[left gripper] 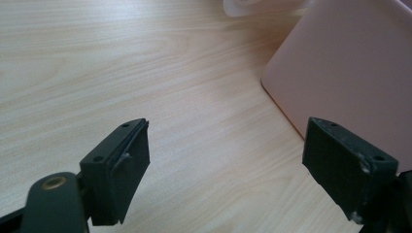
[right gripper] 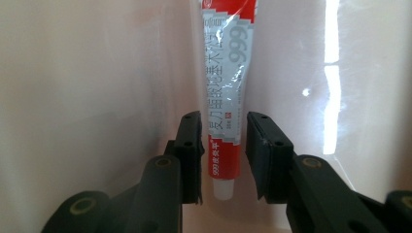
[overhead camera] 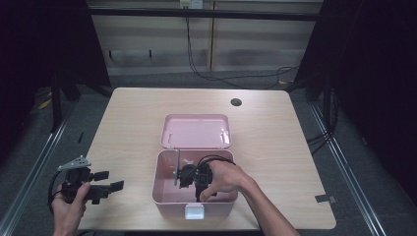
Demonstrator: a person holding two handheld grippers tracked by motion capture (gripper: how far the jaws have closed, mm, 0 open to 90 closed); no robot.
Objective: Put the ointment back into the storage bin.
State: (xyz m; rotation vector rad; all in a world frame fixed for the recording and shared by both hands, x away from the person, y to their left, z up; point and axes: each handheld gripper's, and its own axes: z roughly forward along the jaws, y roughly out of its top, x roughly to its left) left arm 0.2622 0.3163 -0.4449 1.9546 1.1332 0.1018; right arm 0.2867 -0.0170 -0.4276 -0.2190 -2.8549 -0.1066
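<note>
The left gripper [overhead camera: 105, 187] was held over the table's [overhead camera: 275, 123] near left corner, its jaws spread wide over bare wood with nothing between them; the left gripper view showed the box's pink wall just beyond its right jaw. The right gripper [right gripper: 222, 145] pointed down into the open pink box [overhead camera: 162, 194], the right hand [overhead camera: 223, 178] above it. Its jaws stood a little apart on either side of a red-and-silver tube [right gripper: 228, 73], which lay on the box floor; a thin gap showed at each pad. Behind the box, the lid [overhead camera: 196, 132] lay flat, hinged back.
</note>
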